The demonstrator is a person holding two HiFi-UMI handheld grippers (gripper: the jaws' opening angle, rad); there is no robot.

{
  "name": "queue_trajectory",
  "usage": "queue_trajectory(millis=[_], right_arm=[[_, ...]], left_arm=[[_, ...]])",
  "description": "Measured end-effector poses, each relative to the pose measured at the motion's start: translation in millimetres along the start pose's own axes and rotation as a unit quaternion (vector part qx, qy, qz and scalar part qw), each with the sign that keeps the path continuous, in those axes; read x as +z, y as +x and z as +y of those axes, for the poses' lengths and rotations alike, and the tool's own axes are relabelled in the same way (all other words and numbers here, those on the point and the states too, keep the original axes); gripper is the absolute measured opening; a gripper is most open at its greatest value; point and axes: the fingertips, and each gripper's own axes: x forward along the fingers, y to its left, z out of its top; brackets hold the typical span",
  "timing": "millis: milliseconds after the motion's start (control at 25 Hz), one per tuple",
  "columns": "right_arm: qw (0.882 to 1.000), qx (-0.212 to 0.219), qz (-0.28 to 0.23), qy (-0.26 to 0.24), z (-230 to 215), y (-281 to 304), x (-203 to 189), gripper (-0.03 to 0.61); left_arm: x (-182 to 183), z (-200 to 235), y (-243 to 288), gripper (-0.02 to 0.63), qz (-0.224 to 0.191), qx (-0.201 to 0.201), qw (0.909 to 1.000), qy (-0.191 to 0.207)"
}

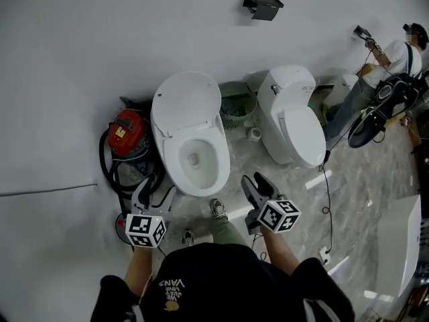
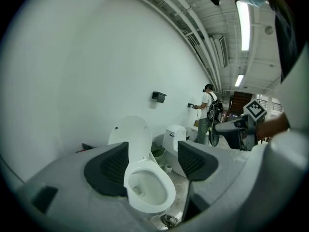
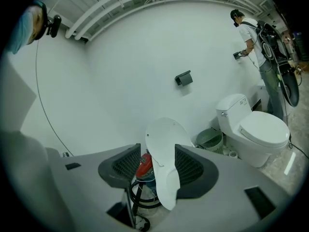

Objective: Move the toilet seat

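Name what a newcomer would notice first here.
The open toilet with its raised lid stands just ahead of the left gripper and right gripper, both open. A closed toilet stands to its right, a red vacuum to its left.

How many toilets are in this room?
2. The open toilet stands straight ahead, beside the red vacuum. The closed toilet stands to its right, past the green basket. A white shape farther right may be a third.
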Motion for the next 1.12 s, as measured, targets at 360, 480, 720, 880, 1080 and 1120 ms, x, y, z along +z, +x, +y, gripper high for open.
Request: queue_trajectory(millis=[360,480,720,880,1080,1120], right_arm=[[0.998,0.029,0.05,-0.006,-60.5,77.3,7.0,0.195],[0.997,0.029,0.064,-0.008,-83.6,99.1,3.9,0.195],[0.995,0.029,0.094,-0.032,-119.6,132.9,-23.1,0.196],[0.99,0.027,0.133,-0.033,-141.2,145.8,-54.2,0.198],[0.986,0.007,0.164,-0.025,-167.9,159.9,-88.5,0.201],[0.985,0.003,0.169,-0.031,-174.1,163.3,-94.0,0.201]], left_arm=[[-32.7,10.5,62.5,0.304,0.045,0.057,0.9968,-0.033],[-47.3,10.3,83.5,0.281,0.064,0.067,0.9949,-0.04],[-75.4,16.5,117.6,0.281,0.082,0.081,0.9904,-0.076],[-98.0,18.2,136.8,0.288,0.098,0.09,0.985,-0.111],[-141.4,33.6,147.1,0.304,0.124,0.121,0.9693,-0.174],[-152.3,35.9,149.1,0.305,0.131,0.126,0.9658,-0.185]])
